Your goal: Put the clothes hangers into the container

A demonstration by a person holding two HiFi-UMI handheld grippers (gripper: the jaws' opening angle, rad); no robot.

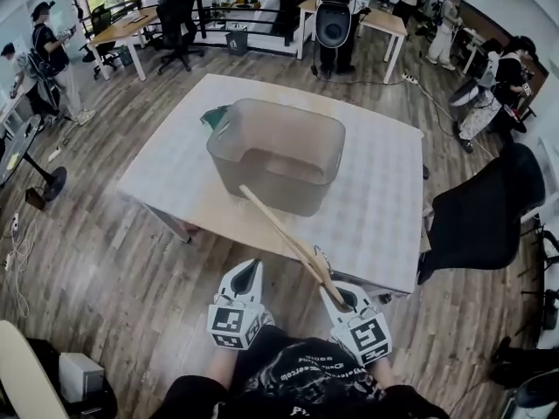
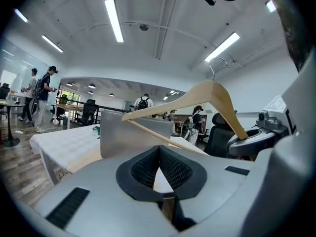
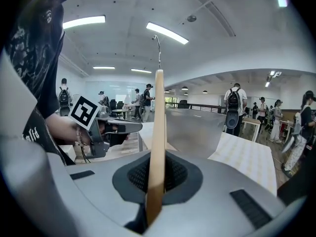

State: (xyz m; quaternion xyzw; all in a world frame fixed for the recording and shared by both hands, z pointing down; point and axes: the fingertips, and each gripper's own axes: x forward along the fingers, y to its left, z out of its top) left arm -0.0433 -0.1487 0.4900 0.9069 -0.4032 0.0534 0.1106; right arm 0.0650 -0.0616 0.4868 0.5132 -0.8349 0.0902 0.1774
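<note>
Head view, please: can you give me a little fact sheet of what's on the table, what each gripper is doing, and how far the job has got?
Table: one container, looks empty; something green behind it
Right gripper: shut on a wooden hanger
Left gripper: shut, holding nothing
Hanger position: in the air, far end pointing towards the container
Progress: hanger not yet inside

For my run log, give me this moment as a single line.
right gripper: shut on wooden hanger | left gripper: shut, empty | container: on table, looks empty
</note>
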